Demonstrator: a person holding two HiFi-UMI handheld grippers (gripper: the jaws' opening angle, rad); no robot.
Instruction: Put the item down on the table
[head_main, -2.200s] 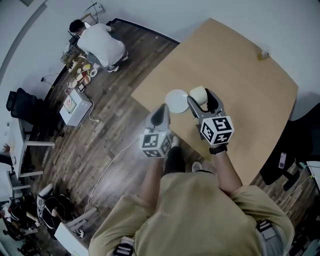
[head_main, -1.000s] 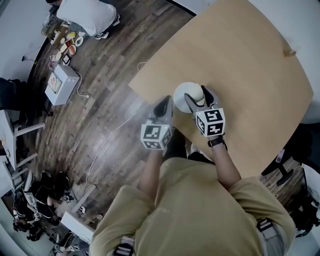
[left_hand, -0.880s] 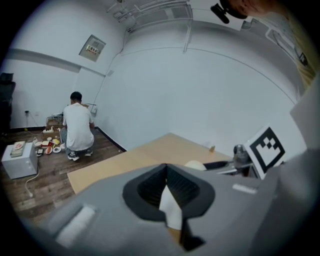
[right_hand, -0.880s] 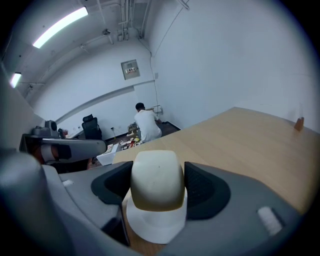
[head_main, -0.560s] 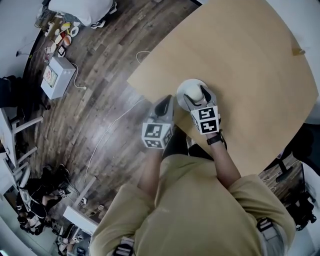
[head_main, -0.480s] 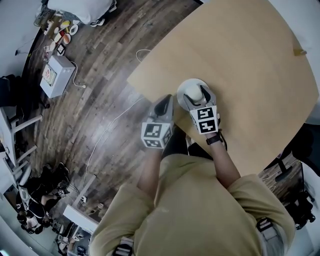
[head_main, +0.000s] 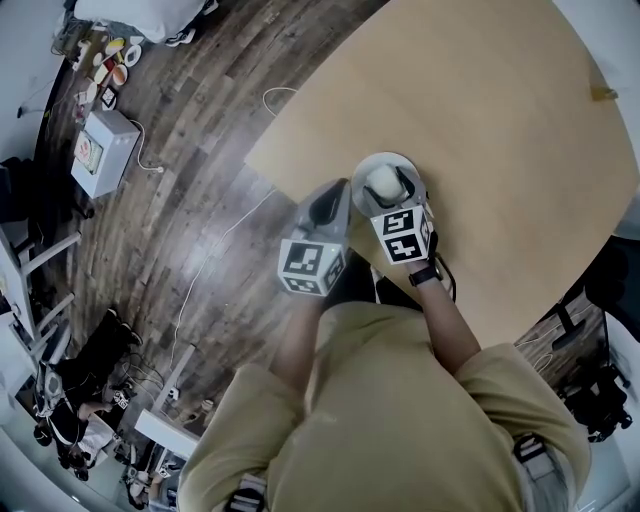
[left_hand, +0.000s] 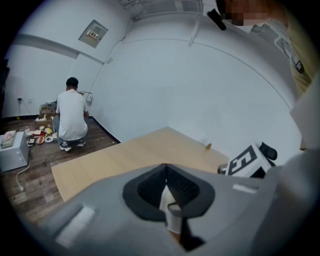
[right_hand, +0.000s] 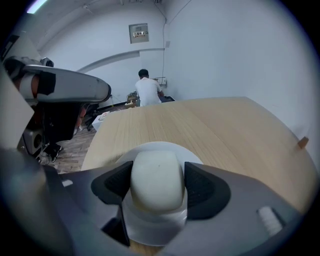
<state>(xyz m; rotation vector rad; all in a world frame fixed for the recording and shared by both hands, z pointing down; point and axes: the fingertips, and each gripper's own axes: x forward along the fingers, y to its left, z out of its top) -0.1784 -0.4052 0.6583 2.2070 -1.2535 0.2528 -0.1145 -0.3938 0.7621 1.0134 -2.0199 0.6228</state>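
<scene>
Soft, even light is cast from overhead; a sheen is seen on the floor (head_main: 205, 265) (edges bent, corners darkened).

Person in white shirt (left_hand: 71, 114) crouches by far wall beside scattered dishes (left_hand: 42, 134); white box (head_main: 97, 152) on dark plank floor (head_main: 190, 150).

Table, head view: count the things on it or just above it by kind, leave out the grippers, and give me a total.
white plate: 1
cream bun-shaped item: 1
small tan object at the far edge of the table: 1
Total: 3
</scene>
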